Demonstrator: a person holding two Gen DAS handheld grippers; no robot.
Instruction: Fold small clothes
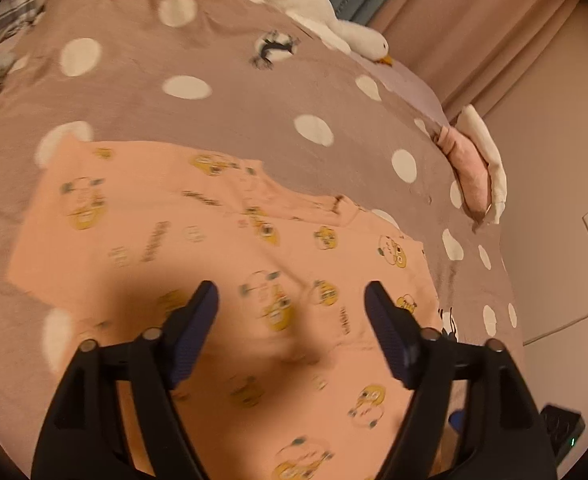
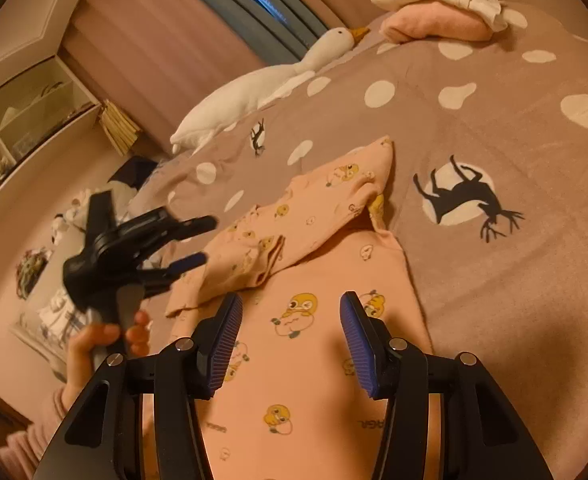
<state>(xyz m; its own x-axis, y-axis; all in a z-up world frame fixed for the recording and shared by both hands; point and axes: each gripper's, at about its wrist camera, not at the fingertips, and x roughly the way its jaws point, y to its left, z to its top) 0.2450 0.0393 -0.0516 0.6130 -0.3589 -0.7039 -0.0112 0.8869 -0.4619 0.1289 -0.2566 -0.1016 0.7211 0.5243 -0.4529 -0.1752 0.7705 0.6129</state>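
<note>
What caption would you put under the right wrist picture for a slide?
Two open claws, right and left, poised over a half-folded peach duck-print garment on a spotted bedspread.

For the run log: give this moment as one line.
left gripper: open, above shirt | right gripper: open, above shirt | shirt: flat on bedspread, one sleeve folded in | stage: mid-fold

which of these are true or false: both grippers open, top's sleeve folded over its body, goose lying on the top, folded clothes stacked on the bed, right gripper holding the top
1. Both grippers, left and right, are open. True.
2. A sleeve is folded over the top. True.
3. The goose lies on the top. False: it lies apart, near the bed's far edge.
4. Folded clothes are stacked on the bed. True.
5. The right gripper holds the top. False: its fingers grip nothing.
</note>
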